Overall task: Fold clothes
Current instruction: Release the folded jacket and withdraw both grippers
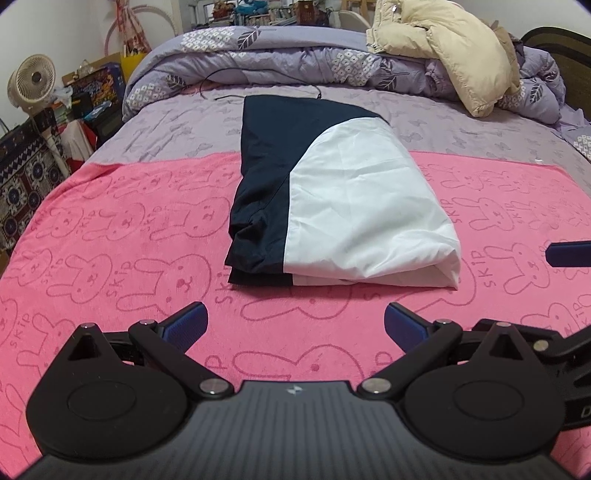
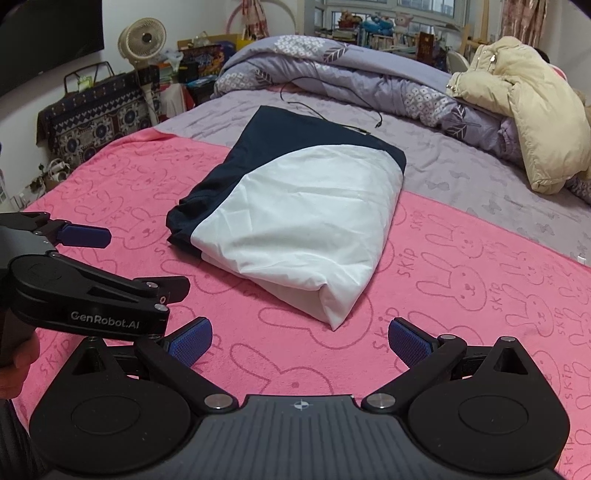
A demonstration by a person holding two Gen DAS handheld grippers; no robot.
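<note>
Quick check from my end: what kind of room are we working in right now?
Most likely a home bedroom. The folded navy and white garment lies on a bed covered by a pink bunny towel, with a bunched purple duvet behind it and a small fan among household clutter by the wall.

The folded garment [image 1: 332, 199] hides its own inner layers and the pink towel [image 1: 110, 236] beneath it. In the left wrist view only one blue fingertip of the right claw [image 1: 569, 253] enters, cut off by the right edge. Items on the far windowsill shelf [image 2: 376, 26] are too small to tell.
</note>
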